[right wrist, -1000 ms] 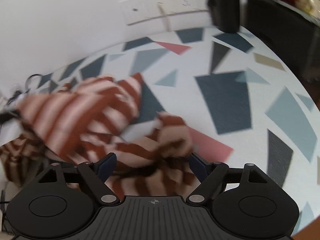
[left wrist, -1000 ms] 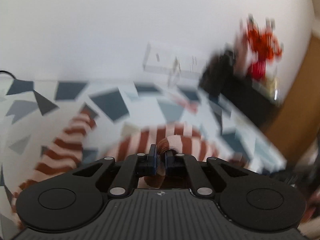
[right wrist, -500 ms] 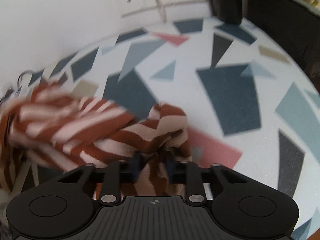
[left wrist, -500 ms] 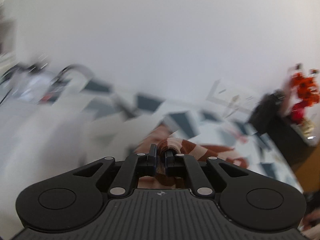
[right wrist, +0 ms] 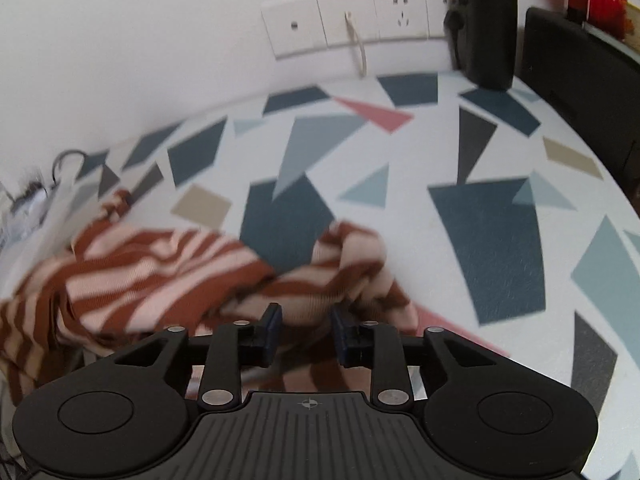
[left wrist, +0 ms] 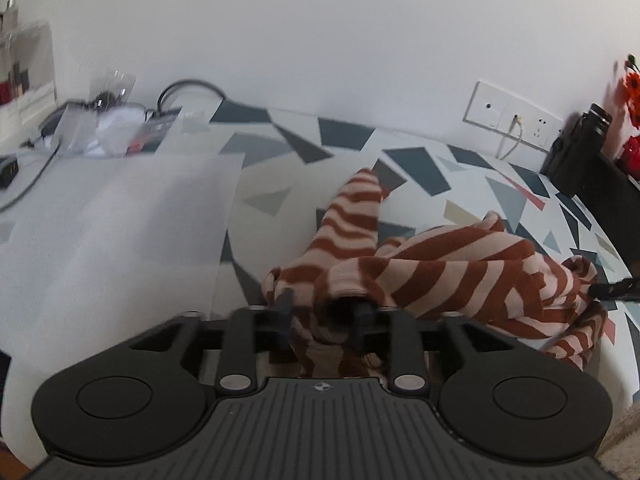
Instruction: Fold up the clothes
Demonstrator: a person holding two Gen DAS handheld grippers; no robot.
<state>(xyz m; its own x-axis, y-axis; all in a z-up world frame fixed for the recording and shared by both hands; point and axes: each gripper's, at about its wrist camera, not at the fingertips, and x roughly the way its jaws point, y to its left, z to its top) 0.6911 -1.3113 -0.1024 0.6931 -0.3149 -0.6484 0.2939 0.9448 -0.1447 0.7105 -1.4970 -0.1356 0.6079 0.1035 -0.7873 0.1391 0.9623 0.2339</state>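
Bunching striped sweater [left wrist: 432, 268] between both parted grippers.

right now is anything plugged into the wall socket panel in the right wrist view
Yes, a pale cable hangs from the second plate of the wall socket panel down toward the patterned table.

A white socket panel [right wrist: 352, 20] with a pale cable [right wrist: 358, 50] was seen at 12 o'clock, a black bottle [right wrist: 486, 24] at 1 o'clock, clear bags [left wrist: 108, 128] at 10 o'clock.
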